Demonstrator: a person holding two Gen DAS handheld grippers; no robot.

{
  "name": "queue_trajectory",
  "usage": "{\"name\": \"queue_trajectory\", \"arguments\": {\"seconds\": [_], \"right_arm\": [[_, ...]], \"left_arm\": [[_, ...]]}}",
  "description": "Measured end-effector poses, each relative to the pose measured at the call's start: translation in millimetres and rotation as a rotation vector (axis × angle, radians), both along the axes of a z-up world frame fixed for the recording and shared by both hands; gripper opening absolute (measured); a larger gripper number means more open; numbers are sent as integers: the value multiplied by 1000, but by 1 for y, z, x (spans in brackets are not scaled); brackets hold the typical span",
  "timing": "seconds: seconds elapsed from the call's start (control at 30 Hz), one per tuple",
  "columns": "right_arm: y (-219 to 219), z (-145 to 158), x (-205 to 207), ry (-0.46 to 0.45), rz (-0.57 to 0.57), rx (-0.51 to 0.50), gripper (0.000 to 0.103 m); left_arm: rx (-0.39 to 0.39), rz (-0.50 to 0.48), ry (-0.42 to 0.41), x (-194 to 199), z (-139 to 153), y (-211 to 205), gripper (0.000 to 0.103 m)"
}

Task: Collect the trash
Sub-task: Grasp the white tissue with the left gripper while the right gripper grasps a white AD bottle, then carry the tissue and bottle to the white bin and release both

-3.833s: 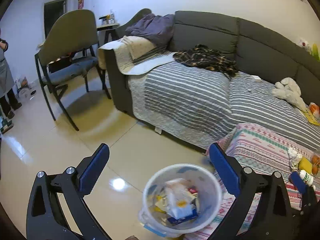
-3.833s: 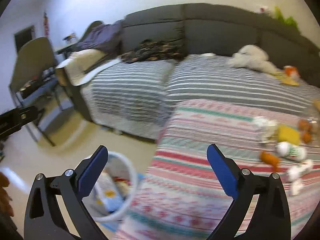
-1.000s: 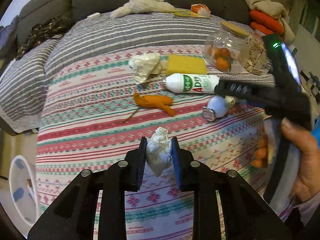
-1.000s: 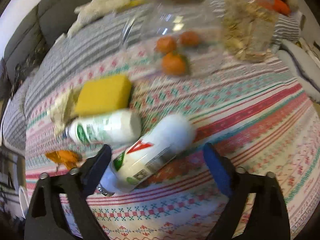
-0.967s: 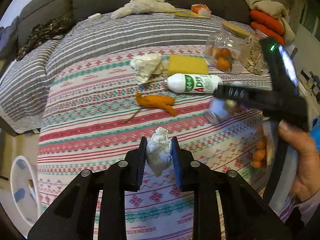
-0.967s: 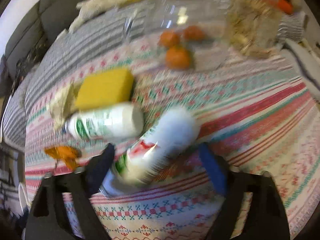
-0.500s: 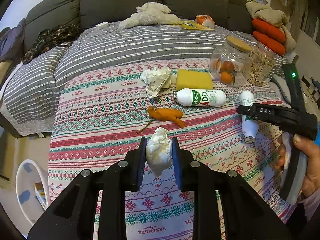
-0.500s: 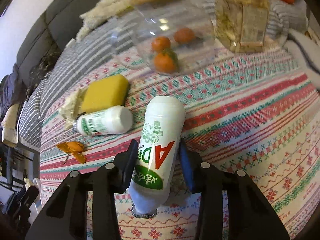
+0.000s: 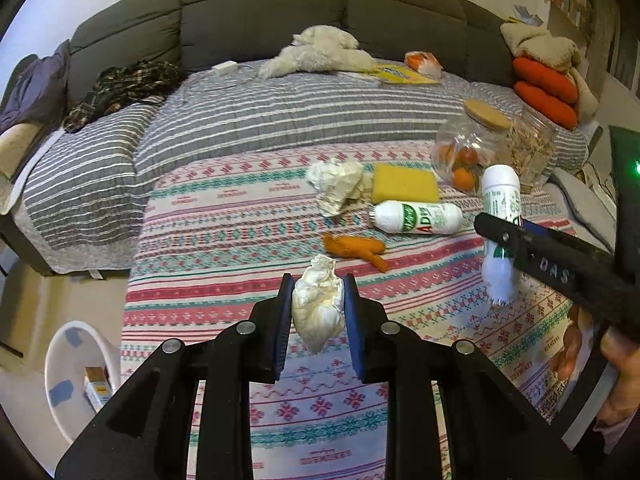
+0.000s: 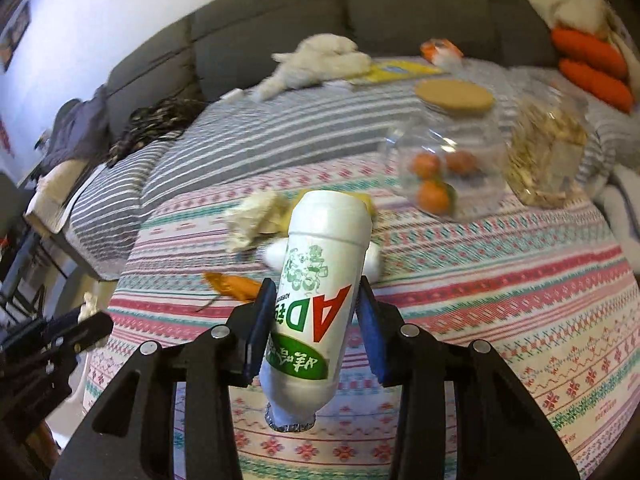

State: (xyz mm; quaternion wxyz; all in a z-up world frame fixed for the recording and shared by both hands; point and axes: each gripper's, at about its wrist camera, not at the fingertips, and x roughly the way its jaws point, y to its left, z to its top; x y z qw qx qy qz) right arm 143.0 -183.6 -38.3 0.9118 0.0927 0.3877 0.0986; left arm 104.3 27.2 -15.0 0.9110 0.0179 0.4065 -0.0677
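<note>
left tool (image 9: 318, 308): my left tool is clamped on a crumpled white tissue (image 9: 319, 306), held clear above the patterned blanket (image 9: 224, 248).
right tool (image 10: 316, 322): my right tool grips a white bottle (image 10: 320, 300) across its label, foil end toward me, base pointing away — it hangs off the blanket.
in the bin: the white bin (image 9: 64, 364) stands on the floor at the blanket's left edge; a small carton lies in it, so some trash looks collected already.
in hand: two pieces, the tissue and the bottle — neither is over the bin yet.
still lying out: a second white bottle (image 9: 416, 218), a bigger wad of paper (image 9: 336, 184) and orange peel (image 9: 356, 248), all close together mid-blanket.
probably not trash: the yellow sponge (image 9: 404, 184) and the jar of oranges (image 9: 468, 152) beside the seed jar; i judge they stay.
progress: i'd say partway; both loads need carrying left to the bin, then at least one more trip.
</note>
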Motion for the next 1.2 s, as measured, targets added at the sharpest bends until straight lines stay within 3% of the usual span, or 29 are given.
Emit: {"name": "queue_trajectory", "arguments": {"seconds": [0.6,1.0,1.1,1.17,1.2], "right_arm": [[95,19,-35,-123,260,-2,40],[147,9,-62,-131,416,-43,40],[158,6,-67,-121,451,-37,40],[169,3,-73,-121,475,-45,40],[176,2,-76,-122,491,-49,40]], "left_arm": [[37,225,-12,-35,9,119,24],[2,467,84,-56,-8,224,24],[-6,522,124,-58,-15,243,31],[-18,549,162,-59,-20,253,53],[-30,561,169,-61,-21,257,58]]}}
